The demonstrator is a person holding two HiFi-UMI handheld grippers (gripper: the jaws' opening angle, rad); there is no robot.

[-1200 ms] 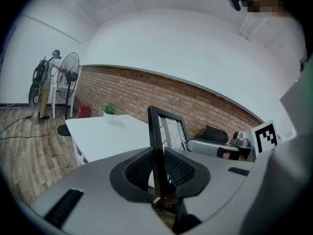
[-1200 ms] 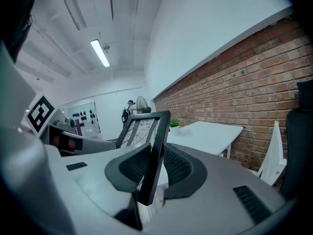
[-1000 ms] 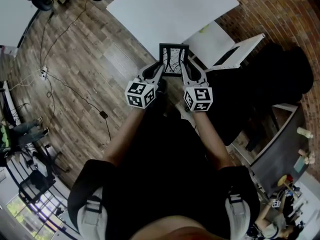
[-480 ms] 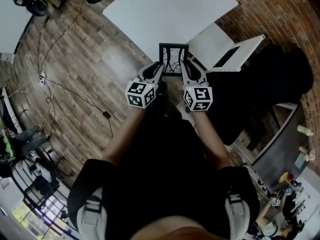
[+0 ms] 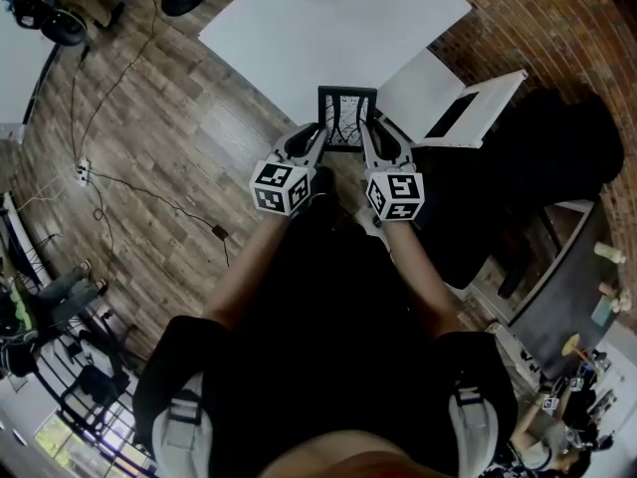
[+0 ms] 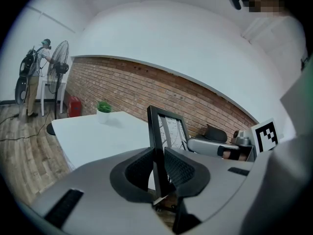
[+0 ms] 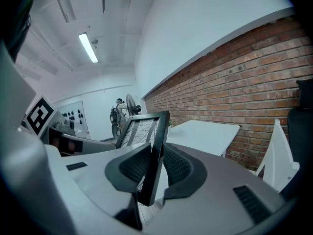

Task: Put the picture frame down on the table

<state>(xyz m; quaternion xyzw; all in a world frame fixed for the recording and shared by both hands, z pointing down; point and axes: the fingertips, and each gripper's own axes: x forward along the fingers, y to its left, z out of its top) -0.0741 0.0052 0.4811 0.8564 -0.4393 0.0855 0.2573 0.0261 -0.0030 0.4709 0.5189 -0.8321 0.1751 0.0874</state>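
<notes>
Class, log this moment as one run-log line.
left gripper: shut on picture frame, left edge | right gripper: shut on right edge | frame: held between both, not yet on table

The person wears a black short-sleeved top (image 5: 328,386) with grey shoulder straps (image 5: 182,418). The left tool (image 5: 318,139) and right tool (image 5: 365,139) are grey, with black-and-white marker cubes (image 5: 282,187).

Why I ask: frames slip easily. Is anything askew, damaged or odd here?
Nothing stands out. The picture frame is upright and level, with the left tongs clamped on its left edge and the right tongs on its right edge. It shows no damage and is not yet on the white table.
</notes>
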